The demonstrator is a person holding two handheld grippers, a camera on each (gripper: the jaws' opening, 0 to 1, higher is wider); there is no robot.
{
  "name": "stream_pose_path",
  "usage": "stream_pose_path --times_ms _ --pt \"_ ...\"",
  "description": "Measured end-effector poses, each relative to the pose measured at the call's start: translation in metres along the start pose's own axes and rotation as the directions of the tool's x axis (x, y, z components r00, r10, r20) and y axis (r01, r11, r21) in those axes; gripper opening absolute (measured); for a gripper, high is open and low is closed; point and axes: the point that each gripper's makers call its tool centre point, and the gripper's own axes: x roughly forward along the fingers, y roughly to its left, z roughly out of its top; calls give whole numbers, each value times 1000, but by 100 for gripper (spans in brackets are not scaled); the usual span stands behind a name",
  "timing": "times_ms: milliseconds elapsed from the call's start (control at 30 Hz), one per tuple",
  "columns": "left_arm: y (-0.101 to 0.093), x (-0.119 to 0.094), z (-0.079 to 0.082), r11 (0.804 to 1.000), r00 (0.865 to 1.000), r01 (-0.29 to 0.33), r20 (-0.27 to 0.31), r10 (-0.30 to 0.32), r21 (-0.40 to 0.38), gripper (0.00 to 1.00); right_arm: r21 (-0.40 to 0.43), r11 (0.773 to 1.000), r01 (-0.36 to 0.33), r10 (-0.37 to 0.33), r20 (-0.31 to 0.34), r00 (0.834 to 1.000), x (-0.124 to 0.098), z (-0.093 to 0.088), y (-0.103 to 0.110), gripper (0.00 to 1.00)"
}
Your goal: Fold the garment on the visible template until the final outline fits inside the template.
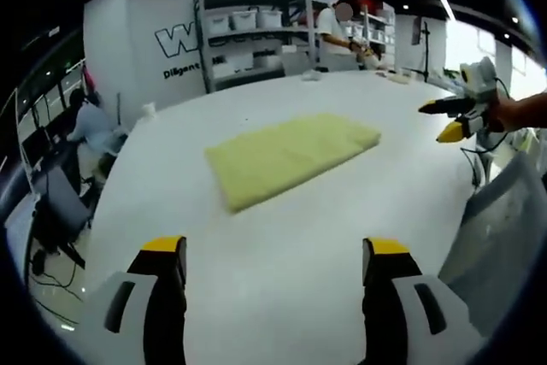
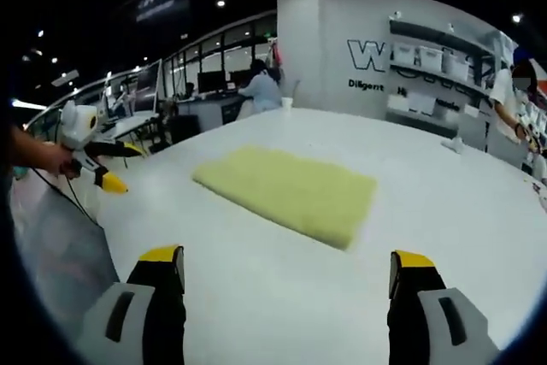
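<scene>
A pale yellow garment lies folded into a flat rectangle on the white table; it also appears in the right gripper view. My left gripper hovers over bare table short of the garment, jaws wide apart and empty. My right gripper is likewise open and empty on its own side of the cloth. Each gripper shows in the other's view, held in a hand off the table edge: the right gripper and the left gripper. I cannot make out a template outline on the table.
Grey fabric hangs beside the table edge, also seen as grey fabric. Shelves with white bins stand behind the table, with a person there. Another person sits at desks nearby.
</scene>
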Motion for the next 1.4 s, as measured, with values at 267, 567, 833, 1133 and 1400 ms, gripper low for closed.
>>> stream_pose_path --times_ms 267,567,833,1133,1400 --pt "-7 -15 -9 1000 1000 -21 3 21 -13 84 29 1000 -7 7 9 1000 -9 -3 24 99" --pt "-5 -20 -11 997 996 -76 40 76 -1 83 28 997 68 -70 64 996 -21 -8 25 96" --pt "-4 -20 -7 995 992 -90 85 94 -42 90 108 991 82 -91 83 992 -23 -12 35 96" --pt "3 -24 -8 987 981 -138 129 147 -82 92 83 991 103 -111 99 989 -21 -13 35 90" --pt "10 -27 -4 980 973 -162 148 179 -120 91 74 992 105 -112 96 989 -21 -15 36 88"
